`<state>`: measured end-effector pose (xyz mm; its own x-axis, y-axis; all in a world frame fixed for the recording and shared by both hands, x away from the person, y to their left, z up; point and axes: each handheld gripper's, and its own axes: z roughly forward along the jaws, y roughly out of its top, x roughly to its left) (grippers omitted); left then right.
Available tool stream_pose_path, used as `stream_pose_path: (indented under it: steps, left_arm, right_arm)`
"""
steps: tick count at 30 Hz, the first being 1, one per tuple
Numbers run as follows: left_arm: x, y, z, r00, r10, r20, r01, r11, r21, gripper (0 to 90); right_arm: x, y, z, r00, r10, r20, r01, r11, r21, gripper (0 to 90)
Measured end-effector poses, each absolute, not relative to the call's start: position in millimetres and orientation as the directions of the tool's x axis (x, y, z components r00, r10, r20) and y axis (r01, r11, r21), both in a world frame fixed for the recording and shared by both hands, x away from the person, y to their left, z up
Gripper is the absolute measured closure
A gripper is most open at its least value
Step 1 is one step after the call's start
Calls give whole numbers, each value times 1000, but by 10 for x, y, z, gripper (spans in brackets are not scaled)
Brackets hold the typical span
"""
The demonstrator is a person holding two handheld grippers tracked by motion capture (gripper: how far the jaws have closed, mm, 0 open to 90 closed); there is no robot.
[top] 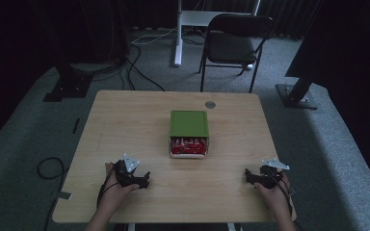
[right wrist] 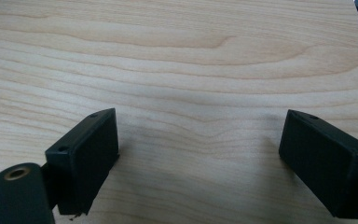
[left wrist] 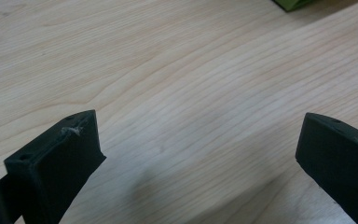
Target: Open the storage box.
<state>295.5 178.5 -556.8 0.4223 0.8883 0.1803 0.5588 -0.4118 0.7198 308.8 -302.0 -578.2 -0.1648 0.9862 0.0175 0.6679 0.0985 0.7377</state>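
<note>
Both grippers sit low over the table [top: 125,120], jaws spread wide, nothing between them. Green box [top: 189,123] with red contents lies well ahead of left gripper [top: 142,179] and right gripper [top: 251,177], between their lines.

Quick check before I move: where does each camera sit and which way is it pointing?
High view: above the near edge, looking forward and down on the table, green box; both hands and tongs show.
Left gripper view: on the left tongs, facing bare wood; open jaws, box corner.
Right gripper view: on the right tongs, facing bare wood; open jaws.
Shared: the tabletop.
</note>
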Motion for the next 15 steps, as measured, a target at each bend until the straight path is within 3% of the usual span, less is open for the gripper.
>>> stream_pose_path:
  steps: [15]
  left_arm:
    - [2939,1470,-5539,492,815,306,467,-544,697,8]
  right_arm:
    - [3111,-3014,-5782,-171,985,19,667,102,738,111]
